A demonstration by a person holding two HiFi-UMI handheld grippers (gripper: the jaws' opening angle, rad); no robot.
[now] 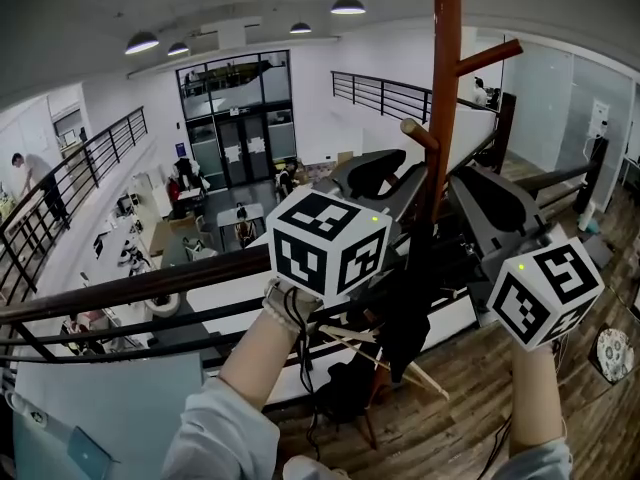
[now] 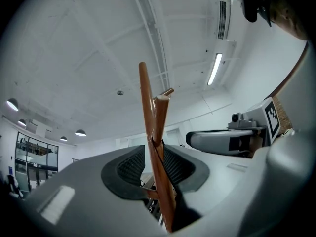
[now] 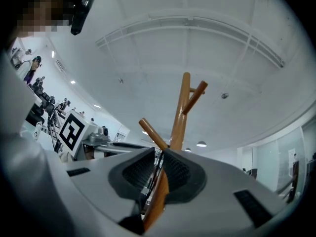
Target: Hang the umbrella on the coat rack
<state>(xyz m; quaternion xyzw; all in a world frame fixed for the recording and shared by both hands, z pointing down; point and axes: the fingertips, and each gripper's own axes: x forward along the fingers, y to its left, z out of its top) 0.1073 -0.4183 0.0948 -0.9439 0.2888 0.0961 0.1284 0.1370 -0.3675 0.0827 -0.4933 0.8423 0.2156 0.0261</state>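
Two claws clenched: my left claw [image 2: 157, 151] and right claw [image 3: 159, 156] pinch the umbrella's [image 1: 400, 318] limp strap [image 3: 154, 181]; likely light, swingy.

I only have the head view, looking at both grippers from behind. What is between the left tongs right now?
Observer: In the left gripper view, the left gripper has its tongs nearly together. A thin dark cord, probably the umbrella's strap, runs down the narrow gap.
Operator: And the right one?
Observer: In the right gripper view, the right gripper has its tongs pinched even closer. A thin dark cord runs through that gap too.
Operator: Is the rack lined up with them?
Observer: In the right gripper view, the coat rack pole rises straight beyond the gap. A peg slants off just above the tongs' tips, toward that picture's left.
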